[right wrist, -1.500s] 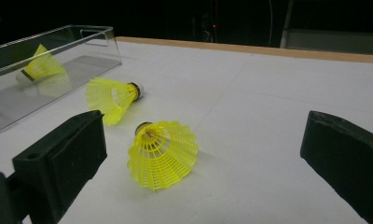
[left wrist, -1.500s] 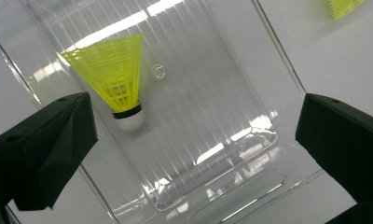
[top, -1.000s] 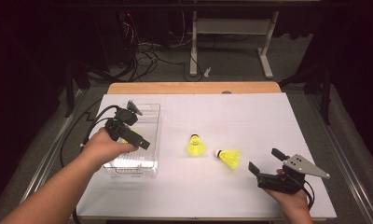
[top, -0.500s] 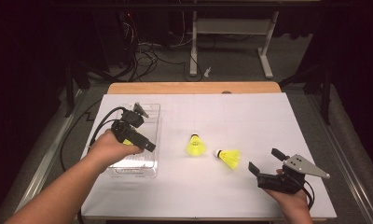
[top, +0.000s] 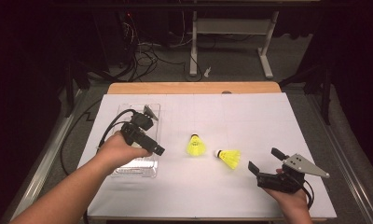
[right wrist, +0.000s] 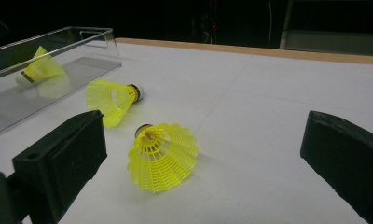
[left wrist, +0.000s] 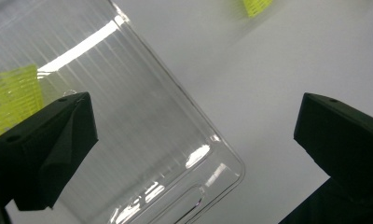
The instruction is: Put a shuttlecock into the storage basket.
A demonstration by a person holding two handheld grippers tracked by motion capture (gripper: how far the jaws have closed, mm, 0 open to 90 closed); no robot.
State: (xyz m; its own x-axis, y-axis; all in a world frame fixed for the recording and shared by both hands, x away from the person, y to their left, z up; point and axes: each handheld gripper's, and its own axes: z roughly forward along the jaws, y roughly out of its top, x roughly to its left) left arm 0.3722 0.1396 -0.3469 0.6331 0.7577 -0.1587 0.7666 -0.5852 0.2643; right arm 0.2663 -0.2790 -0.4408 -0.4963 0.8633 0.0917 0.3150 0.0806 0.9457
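One yellow shuttlecock (right wrist: 35, 69) is lying inside the clear plastic box (top: 149, 164) at the left of the high view; in the right gripper view it is showing at the upper left of the frame, behind the box wall. Two more are lying loose on the white table (top: 250, 116). The middle shuttlecock (top: 195, 145) is sitting just right of the box, near the centre of the high view. The nearest shuttlecock (top: 228, 157) is lying a little lower and to the right of it, apart from it, with its cork pointing left.

The left gripper (top: 147, 140) is hovering over the box with its jaws spread wide and nothing between them. In the left gripper view the box corner is lying below the jaws, and a patch of yellow skirt is showing at the left edge.

The right gripper (top: 264, 164) is resting low at the lower right of the high view, jaws wide and carrying nothing. In the right gripper view the nearest shuttlecock (right wrist: 162, 156) is lying between the jaws but farther out, skirt facing the camera.

Judged step: one item is boxed and the next pick is pending. The next move calls for advancing the right gripper until the skirt is sitting between the jaws, then closing lightly to avoid crushing it.
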